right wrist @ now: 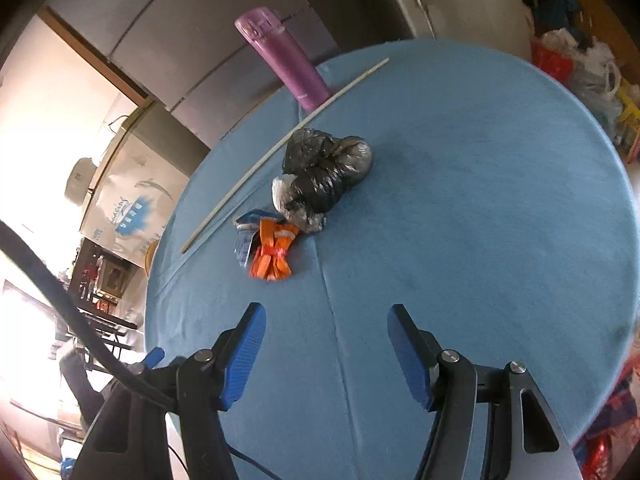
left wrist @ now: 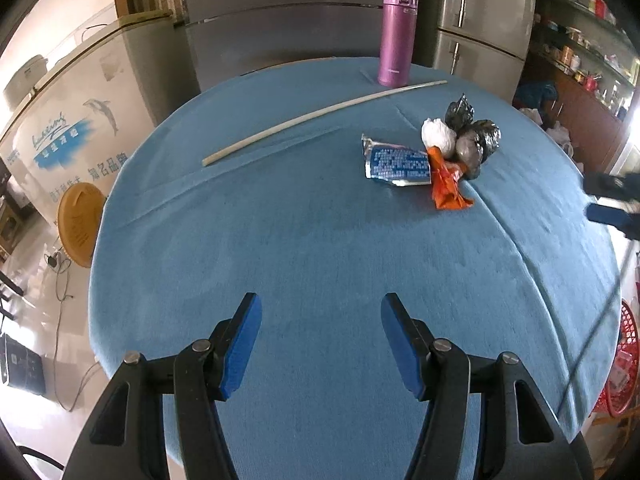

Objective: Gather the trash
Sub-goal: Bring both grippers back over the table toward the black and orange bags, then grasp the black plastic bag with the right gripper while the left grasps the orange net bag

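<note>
A small heap of trash lies on the round blue-clothed table (left wrist: 280, 240): a blue foil wrapper (left wrist: 398, 164), an orange wrapper (left wrist: 446, 184), a white crumpled wad (left wrist: 438, 134) and crumpled black plastic bags (left wrist: 474, 136). In the right wrist view the black bags (right wrist: 328, 168), orange wrapper (right wrist: 274, 252) and blue wrapper (right wrist: 246, 236) lie ahead and a little left of my right gripper (right wrist: 326, 344). My left gripper (left wrist: 320, 340) hangs open over bare cloth, well short of the heap. Both grippers are open and hold nothing. The right gripper also shows at the right edge (left wrist: 612, 204) of the left wrist view.
A purple flask (left wrist: 394, 34) stands at the table's far edge, with a long pale stick (left wrist: 320, 118) lying in front of it. Refrigerators stand behind the table. A red basket (left wrist: 624, 364) sits on the floor at the right, an orange stool (left wrist: 78, 224) at the left.
</note>
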The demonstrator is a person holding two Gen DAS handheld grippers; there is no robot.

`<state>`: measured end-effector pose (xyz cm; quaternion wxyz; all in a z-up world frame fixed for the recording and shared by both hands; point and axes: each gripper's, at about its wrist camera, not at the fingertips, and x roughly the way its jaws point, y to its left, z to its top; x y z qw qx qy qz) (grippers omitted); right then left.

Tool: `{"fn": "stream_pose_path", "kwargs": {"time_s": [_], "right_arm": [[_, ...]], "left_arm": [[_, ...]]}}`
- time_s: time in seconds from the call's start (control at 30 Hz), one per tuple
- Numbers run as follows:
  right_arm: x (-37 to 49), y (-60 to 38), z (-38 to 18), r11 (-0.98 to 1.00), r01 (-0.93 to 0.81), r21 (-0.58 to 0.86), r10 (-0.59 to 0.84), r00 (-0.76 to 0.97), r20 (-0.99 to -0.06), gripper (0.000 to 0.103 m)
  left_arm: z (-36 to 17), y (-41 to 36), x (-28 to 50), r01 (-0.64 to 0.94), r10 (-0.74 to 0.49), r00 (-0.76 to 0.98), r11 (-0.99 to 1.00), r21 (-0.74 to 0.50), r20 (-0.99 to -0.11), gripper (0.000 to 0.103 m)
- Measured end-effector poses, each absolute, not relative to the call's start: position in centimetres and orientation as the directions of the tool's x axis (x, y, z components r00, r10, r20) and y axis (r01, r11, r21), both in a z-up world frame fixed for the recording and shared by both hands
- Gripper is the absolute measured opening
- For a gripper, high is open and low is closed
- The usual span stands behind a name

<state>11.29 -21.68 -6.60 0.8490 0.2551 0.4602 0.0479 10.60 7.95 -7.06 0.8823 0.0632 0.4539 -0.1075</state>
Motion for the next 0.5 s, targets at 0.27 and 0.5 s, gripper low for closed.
{"fn": "stream_pose_path", "kwargs": {"time_s": [0.27, 0.5], "right_arm": [[20.2, -23.0, -9.3, 0.773, 0.280, 0.569, 0.349, 0.561, -0.751, 0.067], [25.5, -22.6, -11.9, 0.736, 0.373, 0.564, 0.321, 0.542, -0.777, 0.066]], "left_arm": [[-7.5, 7.7, 12.9, 0.280, -0.138, 0.571, 0.960, 0.034, -0.809, 0.063], [-7.2, 7.1, 14.4, 0.309, -0.180, 0.555, 0.951, 0.000, -0.812, 0.063]]}}
